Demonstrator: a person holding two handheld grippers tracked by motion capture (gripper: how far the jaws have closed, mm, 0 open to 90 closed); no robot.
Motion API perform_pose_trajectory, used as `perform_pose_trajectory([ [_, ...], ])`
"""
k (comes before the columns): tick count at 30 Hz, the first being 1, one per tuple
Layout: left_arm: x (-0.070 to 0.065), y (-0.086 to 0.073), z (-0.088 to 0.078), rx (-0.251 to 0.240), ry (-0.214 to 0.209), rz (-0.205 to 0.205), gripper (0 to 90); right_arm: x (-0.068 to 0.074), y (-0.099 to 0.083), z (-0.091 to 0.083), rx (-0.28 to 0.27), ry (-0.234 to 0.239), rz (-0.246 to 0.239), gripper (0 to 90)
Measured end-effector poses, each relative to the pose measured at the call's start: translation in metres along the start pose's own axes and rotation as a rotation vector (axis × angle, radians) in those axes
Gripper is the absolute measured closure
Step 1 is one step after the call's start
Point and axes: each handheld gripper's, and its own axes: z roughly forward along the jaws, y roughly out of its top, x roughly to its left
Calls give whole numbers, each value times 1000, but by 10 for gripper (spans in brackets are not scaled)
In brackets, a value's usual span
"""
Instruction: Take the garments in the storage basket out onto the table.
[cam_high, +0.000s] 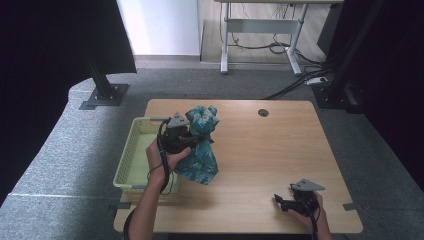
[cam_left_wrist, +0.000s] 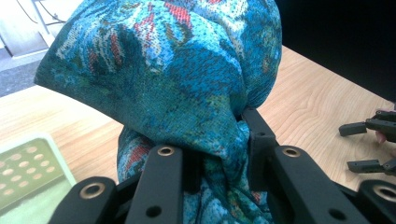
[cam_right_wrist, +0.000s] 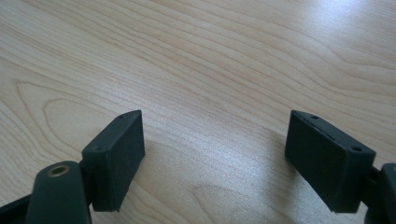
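Left gripper clamped on bunched teal cloth, held above the desk near its left edge, beside the yellow basket. High view gives placement; left gripper view shows the weave. Right gripper released, jaws apart over bare desk at near-right corner. No readable writing.

I'm working in what looks like a lab: black curtains hang left and right of my grippers, a metal frame post and cabled desk beyond them.
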Motion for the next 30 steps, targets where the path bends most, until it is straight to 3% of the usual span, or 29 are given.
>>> perform_pose_trajectory([
  [30,-20,8,20,7,-41,30,726,0,0,0,0,0,1,192],
])
